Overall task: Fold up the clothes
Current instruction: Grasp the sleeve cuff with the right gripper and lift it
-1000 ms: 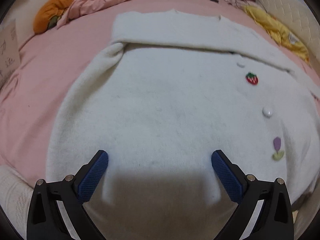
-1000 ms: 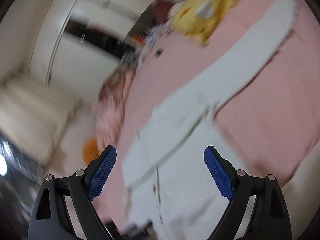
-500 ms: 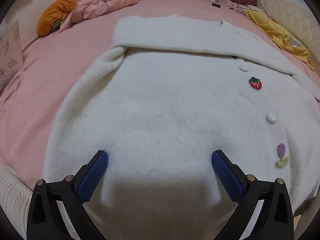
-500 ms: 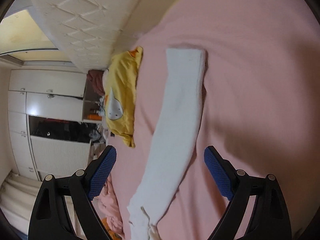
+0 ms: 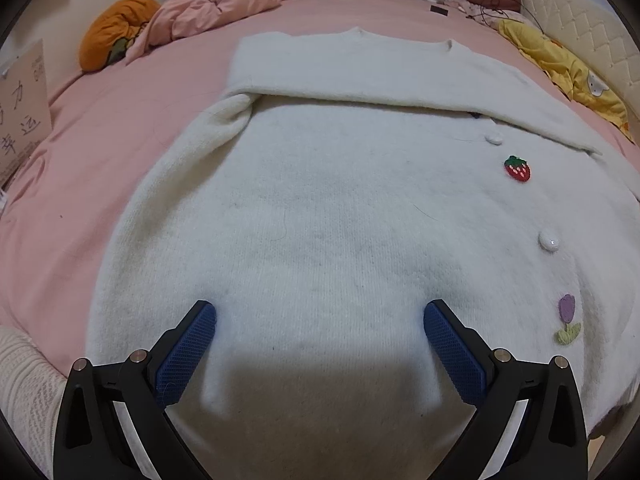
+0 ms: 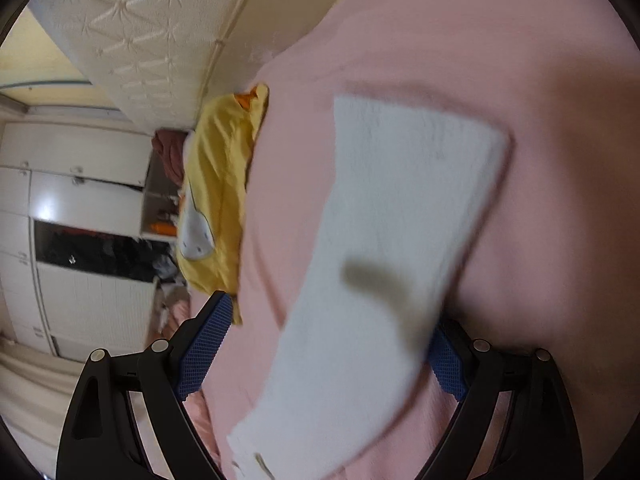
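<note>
The pink bed (image 5: 100,152) carried a white cardigan (image 5: 340,208) laid flat, front up, with its neckline toward the far end and its hem toward the left-wrist camera. One sleeve (image 5: 380,76) lay folded across the chest, running crosswise from the far left shoulder toward the right edge. The other sleeve (image 6: 400,216) lay stretched out flat on the bare bedding, well apart from the body as seen from the right wrist; its long axis ran forward and away from the camera, the cuff at the far end.

The right tongs (image 6: 332,344) stood open over this outstretched sleeve, which passed between the two pads near their tips and covered part of the right-hand pad; the view was blurred, so contact could not be told. The right hand was judged the nearer one for this sleeve. The coming move probably turned on gripping it across its width and carrying it sideways over the body.

The left tongs (image 5: 320,344) stood open low over the hem region of the cardigan, gripping nothing; whether the pads pressed the knit could not be told.

Small marks lay to the right: a strawberry patch (image 5: 518,168), a button (image 5: 549,241) and a tulip patch (image 5: 567,318).
</note>
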Available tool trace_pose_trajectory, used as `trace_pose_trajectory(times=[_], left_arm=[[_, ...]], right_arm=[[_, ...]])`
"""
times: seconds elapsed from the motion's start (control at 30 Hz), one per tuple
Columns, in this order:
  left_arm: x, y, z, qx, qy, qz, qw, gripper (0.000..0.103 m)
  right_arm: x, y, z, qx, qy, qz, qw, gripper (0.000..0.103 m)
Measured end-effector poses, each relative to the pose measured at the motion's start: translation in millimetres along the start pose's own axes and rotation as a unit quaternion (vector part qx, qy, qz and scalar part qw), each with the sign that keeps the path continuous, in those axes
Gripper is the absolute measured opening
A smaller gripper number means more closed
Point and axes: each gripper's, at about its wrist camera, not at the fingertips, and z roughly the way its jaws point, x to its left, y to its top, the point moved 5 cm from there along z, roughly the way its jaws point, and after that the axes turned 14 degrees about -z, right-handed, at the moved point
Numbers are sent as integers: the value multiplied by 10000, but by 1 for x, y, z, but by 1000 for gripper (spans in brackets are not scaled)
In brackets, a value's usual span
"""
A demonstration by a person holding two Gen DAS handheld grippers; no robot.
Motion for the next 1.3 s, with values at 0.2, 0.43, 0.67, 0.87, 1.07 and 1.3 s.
trace_pose_trajectory(times=[0.2, 0.43, 0.67, 0.87, 1.07, 1.3], left_arm=[[0, 1, 1, -66, -4, -11, 10000, 103], [1, 1, 2, -114, -75, -13, 9999, 103], [0, 3, 2, -181, -135, -4, 9997, 103], [1, 10, -3, -194, -288, -152, 9993, 103], [9, 38, -48, -1197, -948, -468, 9872, 103], [62, 58, -50, -1322, -1013, -1566, 9735, 103]], right_arm=[[-46, -5, 3, -22, -250, 91, 9996, 4], [-10, 1, -6, -56, -354, -166, 9992, 7], [85, -29, -15, -250, -738, -1529, 9852, 7], [195, -101, 12, 127, -371, -2558, 9659, 7], [300, -208, 49, 493, 163, -3358, 9405, 7], [406, -367, 103, 1213, 738, -4204, 8961, 7]])
